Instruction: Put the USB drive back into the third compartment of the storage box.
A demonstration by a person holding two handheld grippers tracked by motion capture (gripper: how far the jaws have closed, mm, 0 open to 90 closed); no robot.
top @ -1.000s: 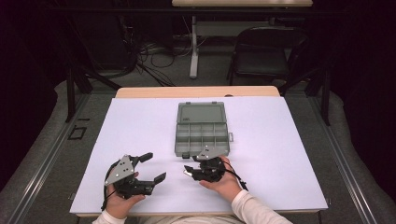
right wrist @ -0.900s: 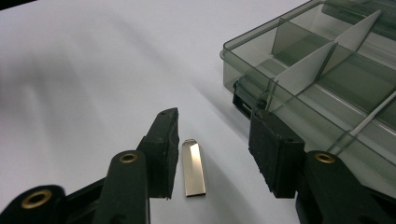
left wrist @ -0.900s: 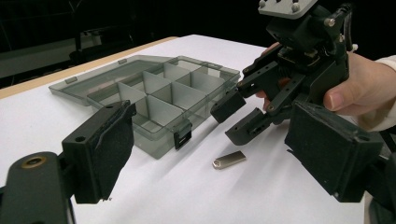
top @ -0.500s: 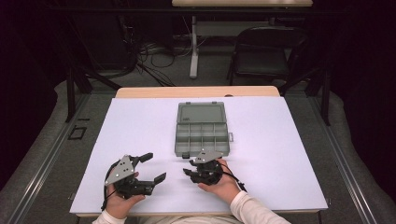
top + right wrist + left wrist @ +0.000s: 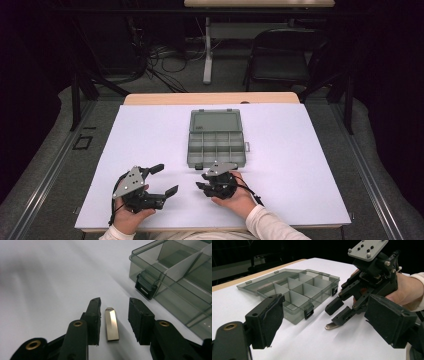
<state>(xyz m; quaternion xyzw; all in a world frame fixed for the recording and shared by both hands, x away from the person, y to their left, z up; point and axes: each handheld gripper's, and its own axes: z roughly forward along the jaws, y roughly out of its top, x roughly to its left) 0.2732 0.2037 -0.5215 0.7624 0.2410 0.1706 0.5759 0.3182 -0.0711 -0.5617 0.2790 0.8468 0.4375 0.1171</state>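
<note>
Silver metal stick between our right jaws, open organiser box waiting just beyond.

On the left, our left gripper [image 5: 159, 180] rests on the white table [image 5: 310, 165] with its jaws spread wide and nothing in them, parked out of the way. To its right, our right gripper [image 5: 113, 315] straddles the small metal USB stick [image 5: 111, 324], which lies flat on the table; the jaws have just been closing around it, yet the pads still stand apart from its sides, aligned for a lengthwise pinch. Farther right sits the clear compartment box [image 5: 180, 282], lid open, likely the stick's destination.
</note>
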